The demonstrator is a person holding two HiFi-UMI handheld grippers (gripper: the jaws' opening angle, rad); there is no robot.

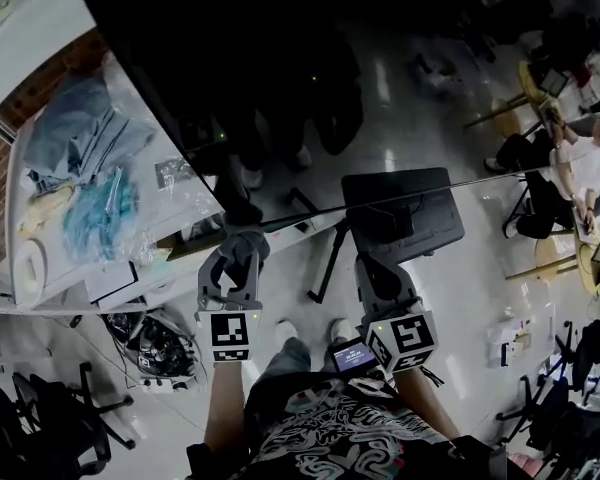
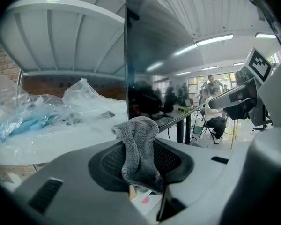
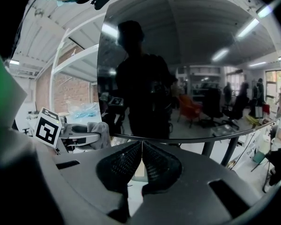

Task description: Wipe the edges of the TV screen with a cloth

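A grey cloth is gripped by the left claw, whose jaws are pressed onto its lower part, so that a bunched fold stands up above them. It is seen low in the middle of the left gripper view, just before the vertical edge of the TV screen. Whether it is touching that edge cannot be told.

The cloth looks fleecy, thick-piled and limp. It is judged to be light and soft, easily squashed against a bezel, and likely to flop or slip out if held only by a tip. A hold low on the bunch, as here, leaves a padded fold free for wiping.

The screen is a large, dark, glossy panel in which the room and a person's outline are mirrored. It is judged to be stiff but fragile and easily smeared, so light pressure along the rim is called for.

The right claw is closed, jaw against jaw, with nothing between, and is pointed at the screen's lower edge.

At the left of the head view a white counter is strewn with plastic bags.
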